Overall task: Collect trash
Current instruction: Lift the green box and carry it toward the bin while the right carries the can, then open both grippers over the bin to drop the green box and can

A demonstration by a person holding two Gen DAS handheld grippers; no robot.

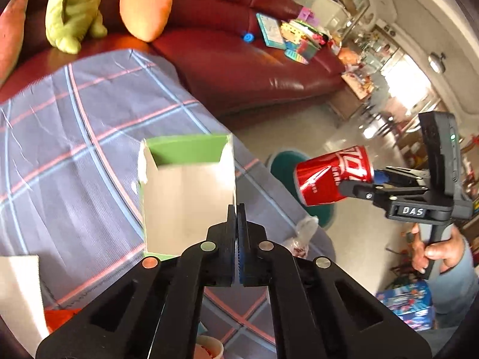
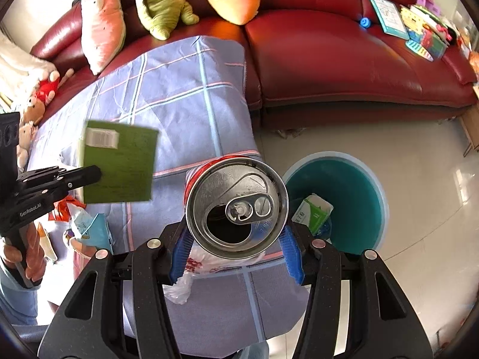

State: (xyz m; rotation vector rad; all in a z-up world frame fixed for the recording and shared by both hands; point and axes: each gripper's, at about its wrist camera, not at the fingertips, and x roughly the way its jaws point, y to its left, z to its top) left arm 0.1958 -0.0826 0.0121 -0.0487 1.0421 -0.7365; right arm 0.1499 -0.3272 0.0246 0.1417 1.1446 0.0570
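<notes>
My left gripper (image 1: 237, 209) is shut on the edge of an open green carton (image 1: 187, 191) and holds it above the plaid-covered table (image 1: 74, 125). The carton also shows in the right wrist view (image 2: 119, 166), with my left gripper (image 2: 97, 173) at its left side. My right gripper (image 2: 236, 239) is shut on a red soda can (image 2: 236, 206), its opened top facing the camera. In the left wrist view the can (image 1: 332, 175) hangs past the table edge, above the teal bin (image 1: 287, 161), held by my right gripper (image 1: 356, 184). The teal bin (image 2: 356, 185) holds a green-and-white carton (image 2: 312, 212).
A white plastic bag (image 2: 191, 272) and snack wrappers (image 2: 89, 227) lie on the table (image 2: 185, 95) near its front edge. A red sofa (image 2: 344, 51) with plush toys (image 2: 161, 3) and books (image 2: 416, 21) stands behind. A white box (image 1: 18, 293) and a cup (image 1: 209, 348) sit near me.
</notes>
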